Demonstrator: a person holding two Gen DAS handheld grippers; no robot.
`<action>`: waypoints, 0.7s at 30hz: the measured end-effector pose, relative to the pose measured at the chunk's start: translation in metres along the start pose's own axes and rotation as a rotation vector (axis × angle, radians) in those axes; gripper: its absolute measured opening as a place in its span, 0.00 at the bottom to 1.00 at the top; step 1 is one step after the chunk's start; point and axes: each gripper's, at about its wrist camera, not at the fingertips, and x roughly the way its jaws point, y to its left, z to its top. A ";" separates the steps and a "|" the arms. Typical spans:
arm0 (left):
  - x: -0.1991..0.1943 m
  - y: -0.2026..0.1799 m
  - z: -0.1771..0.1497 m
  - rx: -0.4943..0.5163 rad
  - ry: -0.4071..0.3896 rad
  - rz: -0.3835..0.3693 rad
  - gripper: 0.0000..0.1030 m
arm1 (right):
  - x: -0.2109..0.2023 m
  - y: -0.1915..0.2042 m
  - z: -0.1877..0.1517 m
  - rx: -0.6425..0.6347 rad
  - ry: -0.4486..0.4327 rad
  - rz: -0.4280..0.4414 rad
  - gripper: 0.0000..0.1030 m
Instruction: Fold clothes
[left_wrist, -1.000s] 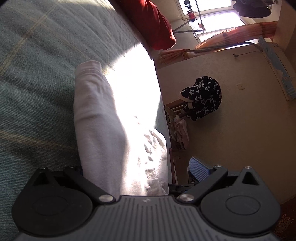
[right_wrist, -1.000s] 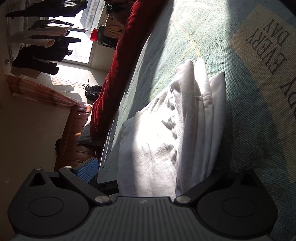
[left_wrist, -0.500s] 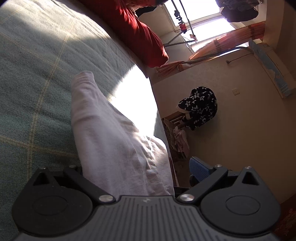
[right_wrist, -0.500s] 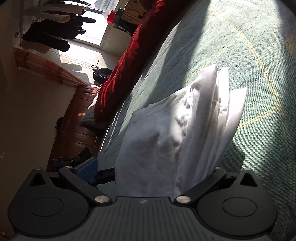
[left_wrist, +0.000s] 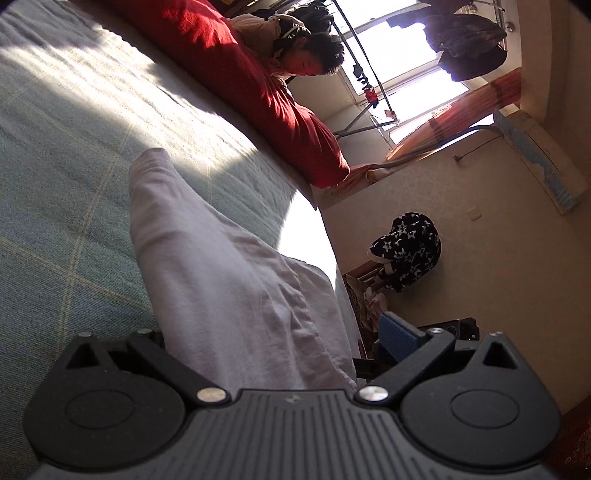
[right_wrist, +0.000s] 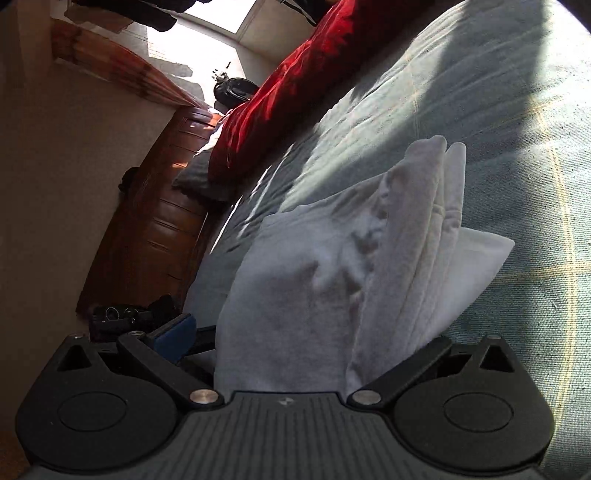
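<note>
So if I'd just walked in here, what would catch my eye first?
Probably the folded white cloth garment, bunched up close between the black gripper's arms and stretching out over the grey-green checked bedspread. Next, the long bright red cushion along the bed's far edge, lit by sun from the window. Off the bed, a black bundle with white stars sits against the beige wall.

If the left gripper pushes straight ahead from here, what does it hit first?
The white garment already bunched between the left gripper fingers; beyond it lies the green bedspread, probably next, though depth is unclear.
</note>
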 end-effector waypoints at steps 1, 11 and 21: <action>-0.010 0.003 0.002 0.001 -0.009 0.005 0.96 | 0.011 0.008 0.001 -0.009 0.011 0.002 1.00; -0.093 0.065 0.033 -0.049 -0.072 0.094 0.96 | 0.120 0.062 0.011 -0.085 0.136 0.013 1.00; -0.162 0.130 0.095 -0.074 -0.136 0.253 0.96 | 0.257 0.115 0.033 -0.237 0.262 0.032 1.00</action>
